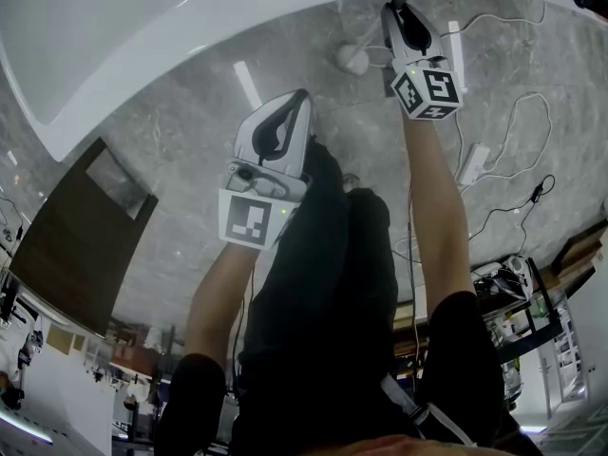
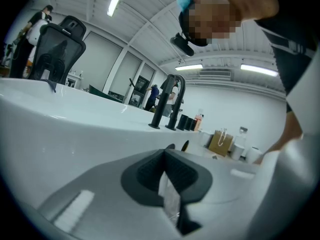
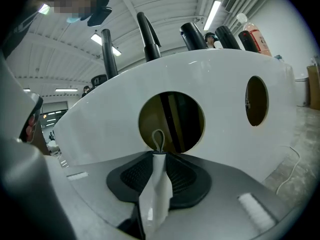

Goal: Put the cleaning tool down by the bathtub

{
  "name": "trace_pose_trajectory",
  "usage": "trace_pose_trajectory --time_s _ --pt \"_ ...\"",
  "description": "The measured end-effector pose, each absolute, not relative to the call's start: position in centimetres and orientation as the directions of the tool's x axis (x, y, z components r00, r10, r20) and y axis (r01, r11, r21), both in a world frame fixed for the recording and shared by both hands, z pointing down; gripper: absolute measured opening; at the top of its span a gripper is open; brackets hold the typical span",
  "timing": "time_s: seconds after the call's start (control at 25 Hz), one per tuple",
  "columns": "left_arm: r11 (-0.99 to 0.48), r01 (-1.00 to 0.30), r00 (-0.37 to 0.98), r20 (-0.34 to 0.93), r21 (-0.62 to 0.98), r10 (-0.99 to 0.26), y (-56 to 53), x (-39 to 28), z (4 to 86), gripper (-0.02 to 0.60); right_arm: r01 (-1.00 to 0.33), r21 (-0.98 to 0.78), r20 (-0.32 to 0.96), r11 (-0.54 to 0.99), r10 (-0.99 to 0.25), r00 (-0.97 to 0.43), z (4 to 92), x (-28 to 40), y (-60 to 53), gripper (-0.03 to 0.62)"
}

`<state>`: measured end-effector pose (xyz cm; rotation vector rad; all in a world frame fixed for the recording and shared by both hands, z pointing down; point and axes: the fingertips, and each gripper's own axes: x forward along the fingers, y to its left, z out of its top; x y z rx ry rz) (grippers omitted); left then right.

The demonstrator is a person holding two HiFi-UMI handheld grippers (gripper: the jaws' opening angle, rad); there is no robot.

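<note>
The cleaning tool's white handle (image 3: pixel 156 186), with a small wire loop at its tip, stands between the pads of my right gripper (image 3: pixel 160 158), which is shut on it. In the head view my right gripper (image 1: pixel 397 9) is stretched forward close to the white bathtub (image 1: pixel 142 36); the tool is hidden there. The right gripper view faces the tub's outer wall (image 3: pixel 100 129) with a round hole (image 3: pixel 172 121) straight ahead. My left gripper (image 1: pixel 285 112) hangs lower over the floor, shut with nothing in it; its own view shows the pads (image 2: pixel 150 171) together before the bathtub (image 2: pixel 75 134).
Black tap fittings (image 2: pixel 167 101) stand on the tub's rim. The grey marble floor (image 1: pixel 190 188) carries white cables, a power strip (image 1: pixel 472 164) and a small white rounded thing (image 1: pixel 353 58). A dark wooden piece (image 1: pixel 81 236) lies left. My dark-trousered legs (image 1: pixel 332 283) fill the middle.
</note>
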<state>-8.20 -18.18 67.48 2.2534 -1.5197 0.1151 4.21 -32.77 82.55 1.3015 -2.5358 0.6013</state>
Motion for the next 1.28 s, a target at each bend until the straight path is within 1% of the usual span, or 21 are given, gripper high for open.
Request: trace_pose_trajectory --time_s 0.56,1.28 --pt "-0.301 -0.908 0.385 0.295 0.293 -0.875 -18.4 -8.5 67.1 0.008 -0.837 -0.256 0.399 0.485 -0.735 -0.548 83.7 4.9 -34.5 0.087" --pt "-0.28 -0.911 0.368 0.291 0.303 -0.883 -18.4 -8.6 67.0 0.008 -0.827 -0.239 0.401 0.51 -0.724 -0.562 84.0 4.3 -35.0 0.094"
